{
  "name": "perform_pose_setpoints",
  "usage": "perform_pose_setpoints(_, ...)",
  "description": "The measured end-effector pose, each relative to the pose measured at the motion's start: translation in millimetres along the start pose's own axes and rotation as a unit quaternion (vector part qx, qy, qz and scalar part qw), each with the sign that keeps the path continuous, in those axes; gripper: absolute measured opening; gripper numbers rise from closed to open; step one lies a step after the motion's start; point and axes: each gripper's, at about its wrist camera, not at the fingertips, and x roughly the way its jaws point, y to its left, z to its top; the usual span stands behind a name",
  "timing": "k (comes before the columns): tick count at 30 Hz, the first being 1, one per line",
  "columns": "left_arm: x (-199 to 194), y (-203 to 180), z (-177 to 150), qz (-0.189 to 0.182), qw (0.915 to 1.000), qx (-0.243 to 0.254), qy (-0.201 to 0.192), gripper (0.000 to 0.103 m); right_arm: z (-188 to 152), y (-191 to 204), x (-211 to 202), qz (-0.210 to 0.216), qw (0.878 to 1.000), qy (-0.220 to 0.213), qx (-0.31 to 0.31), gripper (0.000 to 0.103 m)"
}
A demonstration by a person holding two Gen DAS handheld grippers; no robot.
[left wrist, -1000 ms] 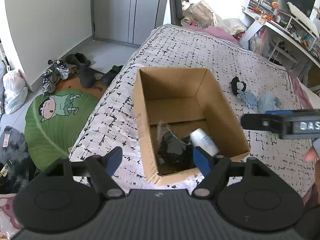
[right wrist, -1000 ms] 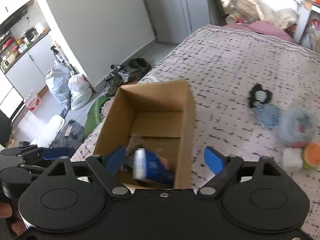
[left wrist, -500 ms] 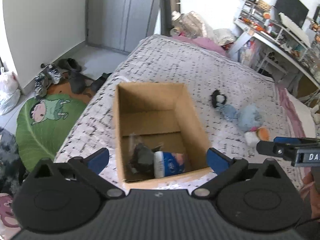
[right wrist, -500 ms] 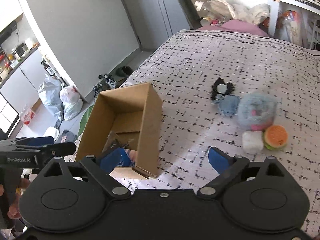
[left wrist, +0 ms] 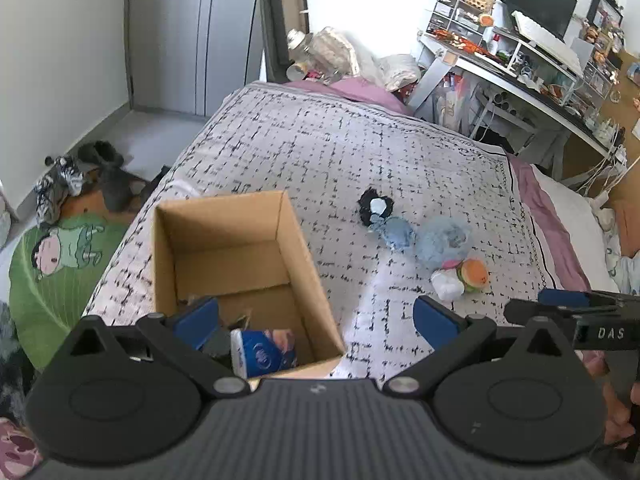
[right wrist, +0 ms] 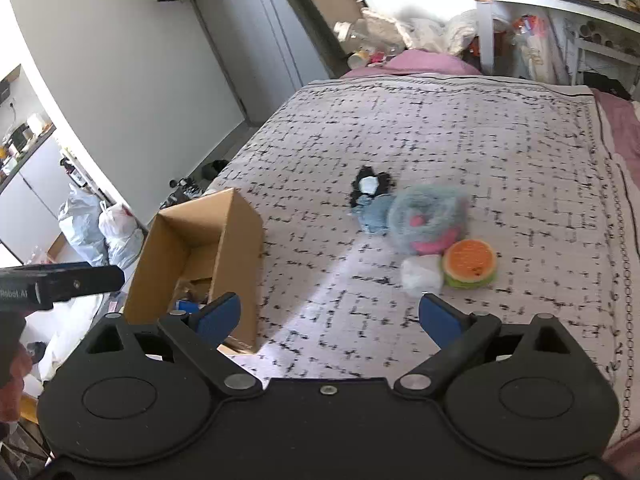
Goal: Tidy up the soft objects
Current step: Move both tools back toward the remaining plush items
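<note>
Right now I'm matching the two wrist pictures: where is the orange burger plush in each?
Left wrist: burger plush right of centre, beside the white plush.
Right wrist: burger plush right of centre, above the right fingertip.
Shared landmark: cardboard box, to its left.

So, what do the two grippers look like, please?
Both look alike. The left gripper and the right gripper each have a black body with two round discs, black angled linkages with silver pins, and blue finger pads. White lettering marks the side of each one. No cables or sleeves are visible.
</note>
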Motion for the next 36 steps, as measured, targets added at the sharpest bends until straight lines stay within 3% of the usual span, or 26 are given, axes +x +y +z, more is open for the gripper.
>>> perform_pose_setpoints(19, 39.1, -61.5, 13.8, -0.045, 0.9969, 0.063, 0.009, 0.102, 1.2, -48.8, -10.0, -0.014, 1.0, -0.005, 0.019, 0.096)
perform_pose_setpoints(36, 96.5, -100.7, 18.9, -0.073, 0.9926, 0.094, 0.025, 0.099, 7.5, -87.1, 15.5, -0.039, 0.999, 0.016, 0.023, 0.096)
